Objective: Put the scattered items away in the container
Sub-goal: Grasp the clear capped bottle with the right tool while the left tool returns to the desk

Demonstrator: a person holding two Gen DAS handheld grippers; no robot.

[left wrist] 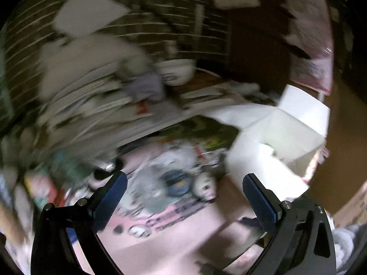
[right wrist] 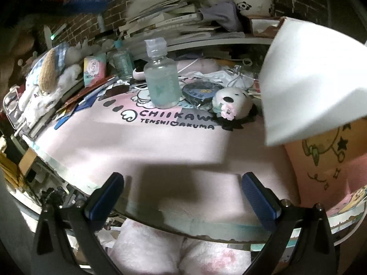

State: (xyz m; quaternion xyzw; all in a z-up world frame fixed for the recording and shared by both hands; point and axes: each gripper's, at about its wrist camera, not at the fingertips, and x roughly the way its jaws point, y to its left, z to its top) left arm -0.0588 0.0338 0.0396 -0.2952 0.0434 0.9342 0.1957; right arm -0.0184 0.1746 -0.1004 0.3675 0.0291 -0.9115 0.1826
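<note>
While spread wide and empty above the near edge of the pink mat [right wrist: 96, 146], right gripper [right wrist: 182, 197] facing a clear bottle [right wrist: 161, 78], upright well ahead of the fingers, with a dark round case [right wrist: 201, 91] and a small plush toy [right wrist: 231, 104] just right of it. White box [right wrist: 314, 78] (the container) ahead and to the right. Left gripper [left wrist: 183, 204] likewise spread and empty, picture blurred, same box [left wrist: 282, 135] ahead-right.
</note>
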